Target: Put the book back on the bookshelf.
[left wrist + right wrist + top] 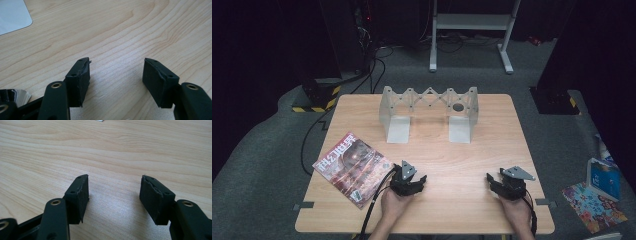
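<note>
Magazine [352, 168], glossy red cover, lying flat

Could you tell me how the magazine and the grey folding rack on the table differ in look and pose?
The magazine lies flat near the table's front left, while the rack stands upright at the back middle. The magazine is colourful with a printed red-toned cover; the rack is plain pale grey with a criss-cross lattice. The magazine lies beside the left claw, whereas the rack is far from both. Both rest on the wooden tabletop, untouched.
</note>
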